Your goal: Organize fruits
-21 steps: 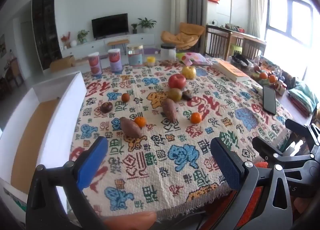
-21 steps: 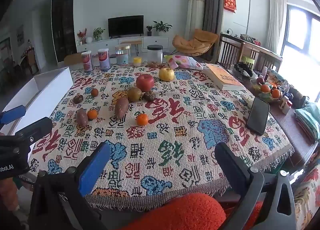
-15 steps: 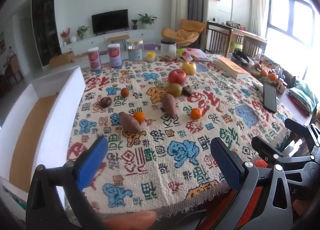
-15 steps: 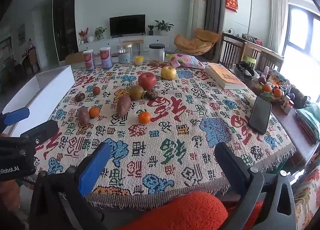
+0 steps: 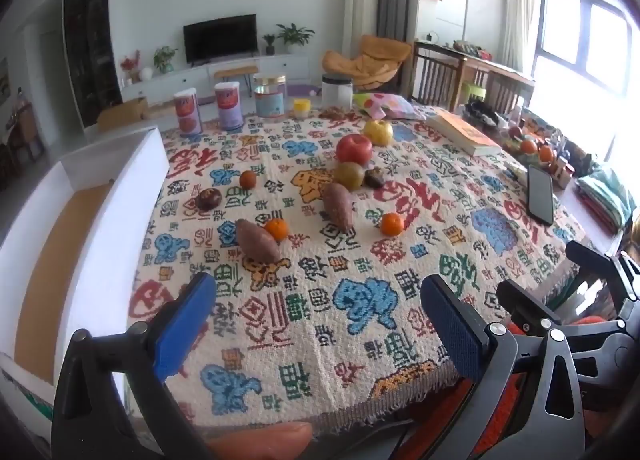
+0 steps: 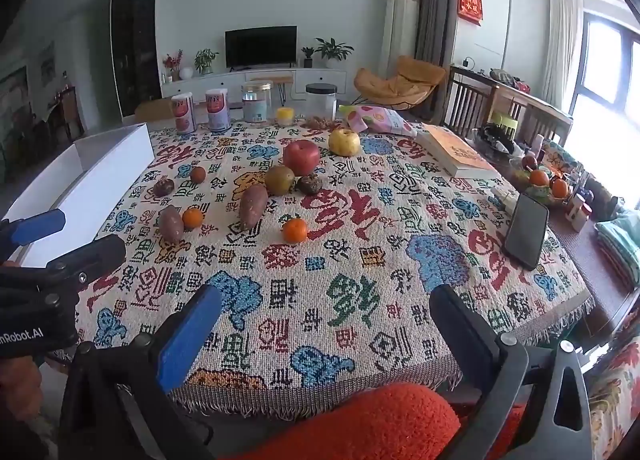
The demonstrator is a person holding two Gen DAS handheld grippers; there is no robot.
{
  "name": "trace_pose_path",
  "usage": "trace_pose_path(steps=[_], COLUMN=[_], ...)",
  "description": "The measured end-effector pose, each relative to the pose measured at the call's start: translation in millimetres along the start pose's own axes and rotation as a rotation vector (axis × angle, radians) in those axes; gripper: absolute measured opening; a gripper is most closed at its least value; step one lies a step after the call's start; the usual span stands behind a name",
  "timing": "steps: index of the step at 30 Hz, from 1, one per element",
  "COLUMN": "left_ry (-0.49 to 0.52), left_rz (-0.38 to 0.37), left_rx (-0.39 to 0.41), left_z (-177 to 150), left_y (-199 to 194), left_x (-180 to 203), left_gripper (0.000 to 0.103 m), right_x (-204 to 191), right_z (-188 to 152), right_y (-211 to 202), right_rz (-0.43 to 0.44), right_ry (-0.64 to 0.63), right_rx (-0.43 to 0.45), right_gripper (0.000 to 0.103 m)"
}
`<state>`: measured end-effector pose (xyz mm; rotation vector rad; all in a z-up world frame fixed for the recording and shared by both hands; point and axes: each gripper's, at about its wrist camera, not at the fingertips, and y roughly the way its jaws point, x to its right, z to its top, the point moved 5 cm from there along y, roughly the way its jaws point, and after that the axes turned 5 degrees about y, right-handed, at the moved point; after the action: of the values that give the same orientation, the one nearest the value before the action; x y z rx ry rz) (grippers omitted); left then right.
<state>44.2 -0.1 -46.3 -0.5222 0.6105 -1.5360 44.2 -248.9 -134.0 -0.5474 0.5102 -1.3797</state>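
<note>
Both of my claws have eased forward and tipped a little further down since the earlier frames, so the patterned cloth fills more of each view and the fruits sit slightly lower in it; nothing on the tabletop (image 5: pixel 400 392) itself has shifted.

At far left stands the white box (image 5: pixel 100 220), open-topped with a brown floor, its long wall right against the cloth's left edge. My left claw (image 5: pixel 316 324) hangs over the near edge of the cloth, jaws spread wide with nothing between them. Just beyond it lie the fruits: a dark round one (image 5: pixel 209 198), a small brownish one (image 5: pixel 248 179), a sweet potato (image 5: pixel 258 240) touching a tangerine (image 5: pixel 277 229), a second sweet potato (image 5: pixel 338 207), a greenish-brown fruit (image 5: pixel 349 176) with a red apple (image 5: pixel 354 149) behind it and a yellow apple (image 5: pixel 378 132) further back, and a lone tangerine (image 5: pixel 391 223) to the right. All rest on the cloth, none in the box.

My right claw (image 6: pixel 324 328) also stands wide and empty above the cloth's near fringe. Further right lie an orange book (image 6: pixel 456 154) and a dark phone (image 6: pixel 527 230).
</note>
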Motion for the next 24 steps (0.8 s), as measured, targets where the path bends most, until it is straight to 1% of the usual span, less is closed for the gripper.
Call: trace_pose_path(steps=[7, 16, 24], left_ry=[-0.005, 0.0, -0.006], left_rz=[0.001, 0.0, 0.001], left_rx=[0.002, -0.005, -0.011], left_z=[0.1, -0.7, -0.9], left_y=[-1.1, 0.7, 2.6], left_x=[-1.5, 0.3, 1.0], left_gripper=[0.102, 0.102, 0.102], right_x=[-0.7, -1.1, 0.2], right_z=[-0.4, -0.7, -2.9], right_y=[1.8, 2.4, 4.5], right_rz=[0.001, -0.022, -0.017], right_ry=[0.001, -0.022, -0.023], right_rx=[-0.002, 0.012, 0.005], right_gripper=[0.103, 0.103, 0.103])
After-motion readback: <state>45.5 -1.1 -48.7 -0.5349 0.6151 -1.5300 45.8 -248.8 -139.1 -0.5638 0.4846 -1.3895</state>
